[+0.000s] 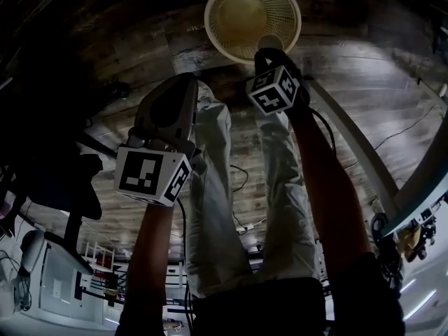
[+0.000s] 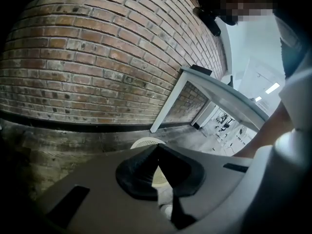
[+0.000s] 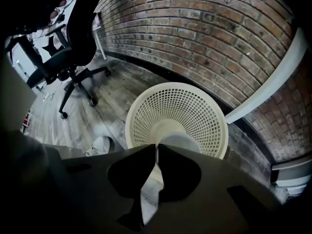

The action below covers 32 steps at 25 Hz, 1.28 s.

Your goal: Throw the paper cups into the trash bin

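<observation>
A paper cup, its wall pinched in the right gripper, hangs over the mouth of the white lattice trash bin on the wooden floor beside a brick wall; left gripper closed, empty

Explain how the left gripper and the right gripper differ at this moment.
The right gripper pinches a white paper cup; the left gripper shows no cup between its jaws. The right gripper hangs above the round cream lattice trash bin; the left gripper is farther back from it. Both have their jaws nearly together.
</observation>
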### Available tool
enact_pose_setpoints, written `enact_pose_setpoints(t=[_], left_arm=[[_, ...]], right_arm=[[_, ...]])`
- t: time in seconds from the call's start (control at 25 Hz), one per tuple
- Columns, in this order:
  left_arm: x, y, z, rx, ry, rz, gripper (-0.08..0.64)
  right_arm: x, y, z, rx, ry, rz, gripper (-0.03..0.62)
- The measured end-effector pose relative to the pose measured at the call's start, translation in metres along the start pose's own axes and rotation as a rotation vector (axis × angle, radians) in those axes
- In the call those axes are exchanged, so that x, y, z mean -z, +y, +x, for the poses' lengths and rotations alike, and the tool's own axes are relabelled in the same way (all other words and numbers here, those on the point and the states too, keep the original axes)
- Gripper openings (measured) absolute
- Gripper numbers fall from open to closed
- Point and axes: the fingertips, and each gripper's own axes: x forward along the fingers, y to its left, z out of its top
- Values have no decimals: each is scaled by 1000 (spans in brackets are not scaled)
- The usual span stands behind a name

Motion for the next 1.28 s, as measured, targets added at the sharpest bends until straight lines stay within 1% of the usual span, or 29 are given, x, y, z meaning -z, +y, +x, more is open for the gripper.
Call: enact_pose_setpoints(t=[0.12,0.28,0.4,0.52,0.6,0.64,0.68,0.76,0.88,1.0,1.16,1.28], left_arm=[[3,-2,3,1,3,-18,9],[2,-12,9,15,-5,-32,9],[-1,-16,13,25,-7,-25,9],[-5,-13,12,22,-6,-18,9],[-7,-12,9,15,-8,-17,9],[-9,-12,7,14,-9,-15,9],[-11,-14,5,14,-10,-12,9],[-17,-18,0,11,-16,-12,9],[-30,-26,-7,1,-36,-7,9],[-51,-35,-16,-1,-54,20,9],[-81,-50,-39,-10,-84,39,9],[-108,-61,-60,-25,-106,55,9]], right_arm=[[3,1,6,-3,6,-13,20],[2,0,7,-20,-12,30,24],[0,-5,3,-17,-25,54,61],[-1,-11,-4,4,-23,67,61],[-3,-16,-16,25,-44,72,60],[-4,-19,-24,37,-60,69,51],[-6,-22,-32,48,-78,64,21],[-8,-26,-51,52,-109,60,6],[-17,-31,-82,45,-153,37,5],[-29,-33,-112,38,-176,21,4],[-55,-31,-165,14,-230,10,3],[-76,-29,-210,-17,-287,31,3]])
